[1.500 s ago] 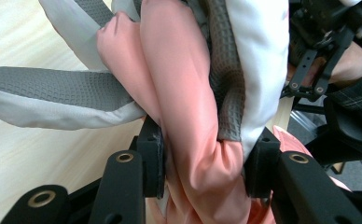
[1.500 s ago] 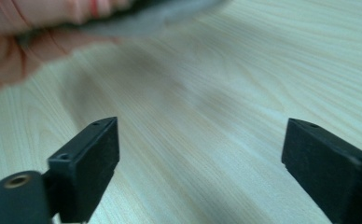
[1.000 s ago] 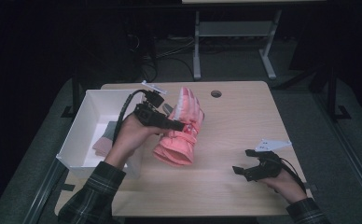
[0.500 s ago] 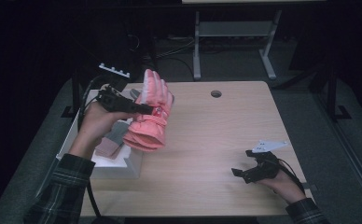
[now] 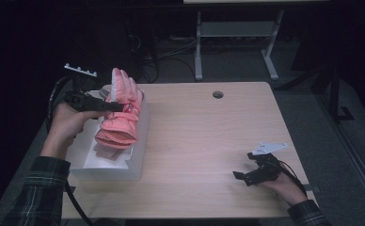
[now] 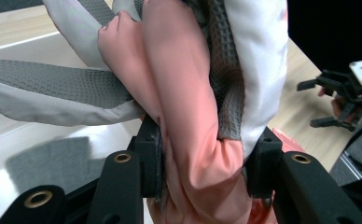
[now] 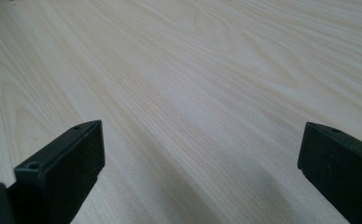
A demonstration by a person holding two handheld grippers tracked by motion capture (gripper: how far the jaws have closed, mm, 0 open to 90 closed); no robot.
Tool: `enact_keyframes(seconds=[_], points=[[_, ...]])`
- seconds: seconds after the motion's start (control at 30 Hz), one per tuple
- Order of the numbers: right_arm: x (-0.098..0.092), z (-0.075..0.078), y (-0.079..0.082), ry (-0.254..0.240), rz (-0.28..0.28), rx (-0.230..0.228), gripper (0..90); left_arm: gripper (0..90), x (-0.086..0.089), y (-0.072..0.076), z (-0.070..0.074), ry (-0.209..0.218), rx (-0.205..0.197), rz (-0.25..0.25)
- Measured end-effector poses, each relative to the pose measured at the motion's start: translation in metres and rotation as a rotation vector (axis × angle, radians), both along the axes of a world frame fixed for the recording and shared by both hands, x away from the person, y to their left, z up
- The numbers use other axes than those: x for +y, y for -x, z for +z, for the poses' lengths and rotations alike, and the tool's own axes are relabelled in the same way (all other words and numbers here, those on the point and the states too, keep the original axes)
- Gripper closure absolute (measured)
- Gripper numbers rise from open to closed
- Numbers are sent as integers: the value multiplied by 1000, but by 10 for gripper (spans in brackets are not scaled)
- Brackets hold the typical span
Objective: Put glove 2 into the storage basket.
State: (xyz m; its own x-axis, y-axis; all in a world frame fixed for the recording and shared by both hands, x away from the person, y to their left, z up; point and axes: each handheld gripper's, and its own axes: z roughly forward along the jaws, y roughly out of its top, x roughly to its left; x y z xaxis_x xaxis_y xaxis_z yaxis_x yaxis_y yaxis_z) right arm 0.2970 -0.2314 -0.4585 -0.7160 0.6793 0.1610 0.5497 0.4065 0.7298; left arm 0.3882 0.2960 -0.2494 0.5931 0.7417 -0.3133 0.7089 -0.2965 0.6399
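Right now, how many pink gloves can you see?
1 for certain: the pink glove, clamped in the left gripper above the white box. More pink fabric lies inside; possibly another.

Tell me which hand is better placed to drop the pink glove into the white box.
Left. The left gripper is clamped on the pink glove and holds it above the white box. The right gripper rests open and empty on the table, far across from the box.

Dim dark surroundings, evenly lit tabletop, soft shadows, slight blur
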Motion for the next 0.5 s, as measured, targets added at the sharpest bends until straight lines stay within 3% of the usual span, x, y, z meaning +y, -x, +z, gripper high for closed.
enact_keyframes(seconds=[0.37,0.43,0.5], points=[[1,-1,0,8,3,21,3,566,17,-14,-39,-62,53,50],[1,-1,0,10,5,21,3,566,19,-18,-52,-54,71,52],[1,-1,0,11,4,22,3,565,20,-19,-55,-47,75,52]])
